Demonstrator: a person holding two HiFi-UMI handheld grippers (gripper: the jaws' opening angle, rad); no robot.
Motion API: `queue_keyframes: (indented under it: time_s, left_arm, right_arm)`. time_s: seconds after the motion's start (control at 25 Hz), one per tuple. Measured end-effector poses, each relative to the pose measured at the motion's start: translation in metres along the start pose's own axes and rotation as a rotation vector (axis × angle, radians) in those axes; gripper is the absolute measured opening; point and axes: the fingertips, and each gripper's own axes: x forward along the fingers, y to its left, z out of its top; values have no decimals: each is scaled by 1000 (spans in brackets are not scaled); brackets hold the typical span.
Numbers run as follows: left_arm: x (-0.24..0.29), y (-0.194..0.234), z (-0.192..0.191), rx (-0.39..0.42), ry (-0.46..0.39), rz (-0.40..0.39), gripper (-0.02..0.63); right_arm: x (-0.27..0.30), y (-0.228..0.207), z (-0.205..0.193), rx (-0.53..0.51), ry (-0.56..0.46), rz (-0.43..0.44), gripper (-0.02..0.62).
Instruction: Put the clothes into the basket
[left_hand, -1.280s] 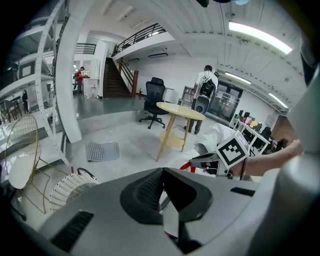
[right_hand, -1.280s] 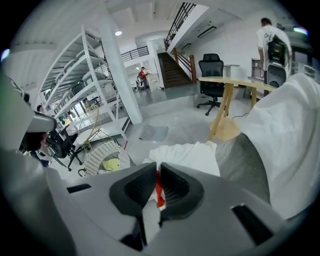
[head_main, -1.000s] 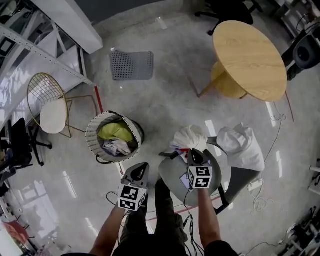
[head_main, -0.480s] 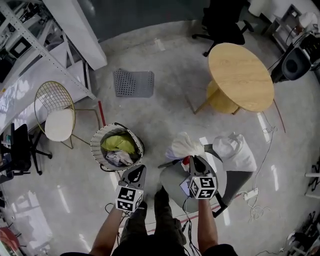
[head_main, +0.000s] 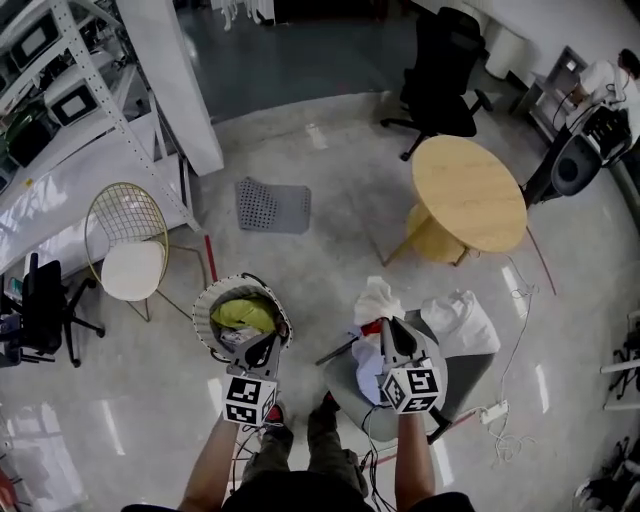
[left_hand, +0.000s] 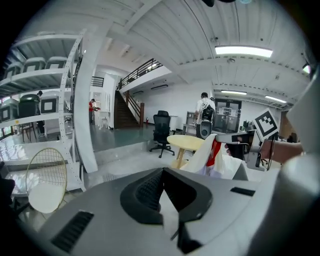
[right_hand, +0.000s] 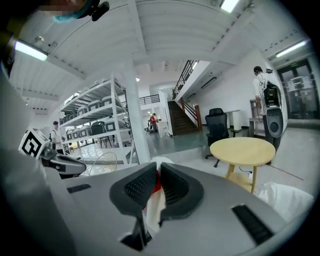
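Lifting a white garment (head_main: 377, 298) off the grey chair (head_main: 352, 382)

Since a second ago the right gripper (head_main: 385, 325) has come up, its jaws clamped on the white garment's red-patched fold. The cloth now hangs at its twelve o'clock, drawn narrower than the rounded heap it made on the seat. The left gripper (head_main: 268, 347) has risen too, jaws closed together with nothing between them. The basket (head_main: 204, 303), at ten o'clock from the right gripper, holds a yellow-green piece (head_main: 243, 314) and now lies right at the left gripper's tip in the head view. A second white bundle (head_main: 462, 322) stays on the chair at three o'clock
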Motion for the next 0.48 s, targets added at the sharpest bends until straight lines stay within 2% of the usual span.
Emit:
queue_keyframes:
  time_s: [0.24,0.48]
  left_arm:
    - [-37,24,25,16,-61,41,6]
    - [-79,48,44,22,-128,72,7]
  right_arm:
    - [-10,48,45,-61,-73,52,44]
    - [-21,96,78,-71,-142,93,44]
